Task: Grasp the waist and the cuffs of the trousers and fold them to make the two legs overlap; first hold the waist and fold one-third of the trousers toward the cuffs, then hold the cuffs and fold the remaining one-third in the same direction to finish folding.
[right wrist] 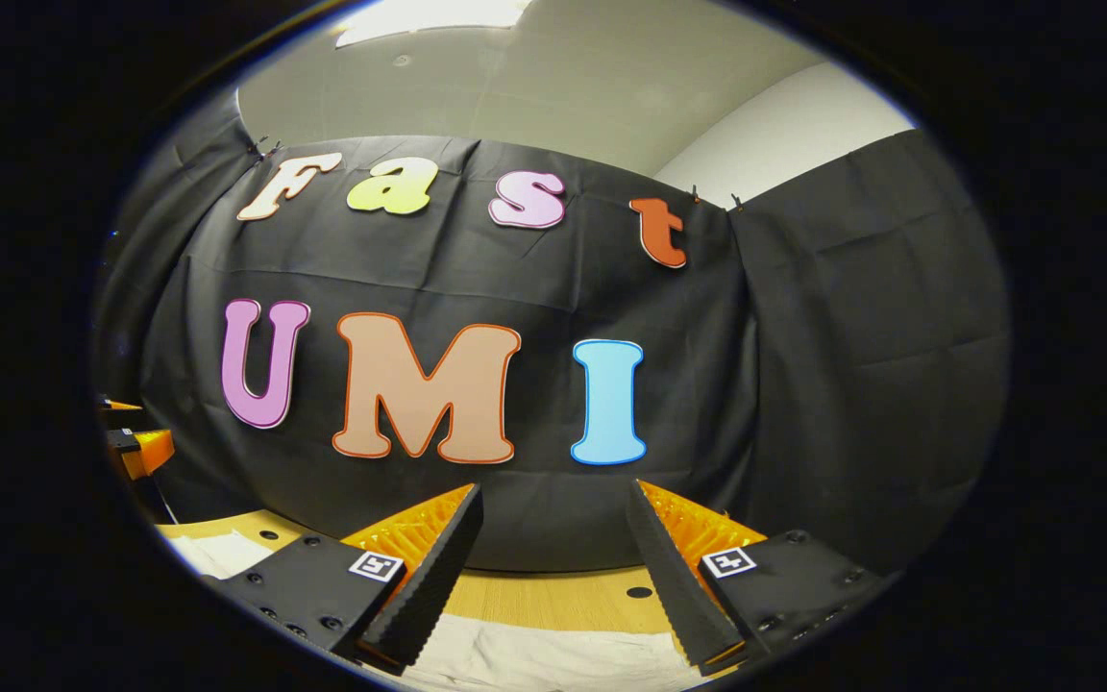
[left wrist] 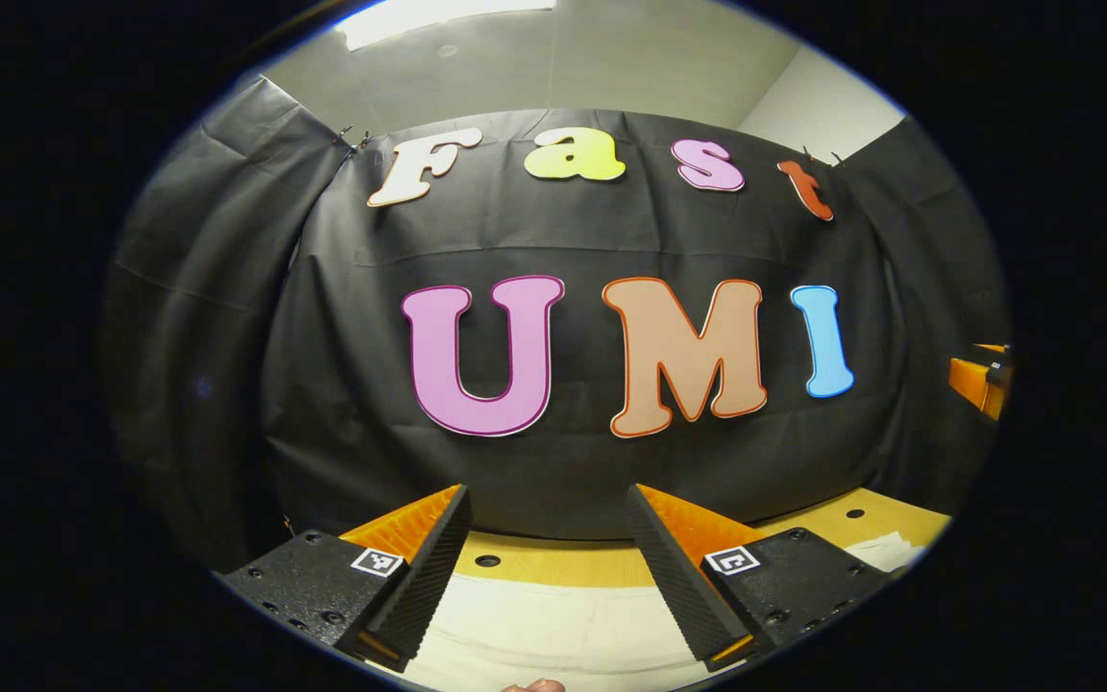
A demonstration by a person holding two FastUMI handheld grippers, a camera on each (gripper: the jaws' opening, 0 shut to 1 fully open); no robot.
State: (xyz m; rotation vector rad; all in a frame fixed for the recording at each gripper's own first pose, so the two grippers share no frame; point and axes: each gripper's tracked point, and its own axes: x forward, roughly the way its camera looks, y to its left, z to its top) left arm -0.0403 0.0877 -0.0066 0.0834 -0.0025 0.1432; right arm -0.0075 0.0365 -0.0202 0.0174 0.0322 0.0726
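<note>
Both sets of fingers apart w/ nothing between, left gripper [left wrist: 548, 567] & right gripper [right wrist: 553, 572] held above pale cream cloth trousers [left wrist: 553, 630] lying flat on light wooden table [left wrist: 553, 557]; fabric prob soft, light, floppy, so pinch waist edge & cuffs.

Two grippers [left wrist: 546, 567] [right wrist: 553, 567] – one trousers [left wrist: 563, 625] – one table [left wrist: 553, 559].

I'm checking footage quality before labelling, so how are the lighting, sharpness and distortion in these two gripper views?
Left gripper view: even lighting, bright ceiling panel blown out at the top, strong fisheye bending, the open left gripper sharp above the pale trousers. Right gripper view: same bending, ceiling glare, the open right gripper crisp, no motion blur.
</note>
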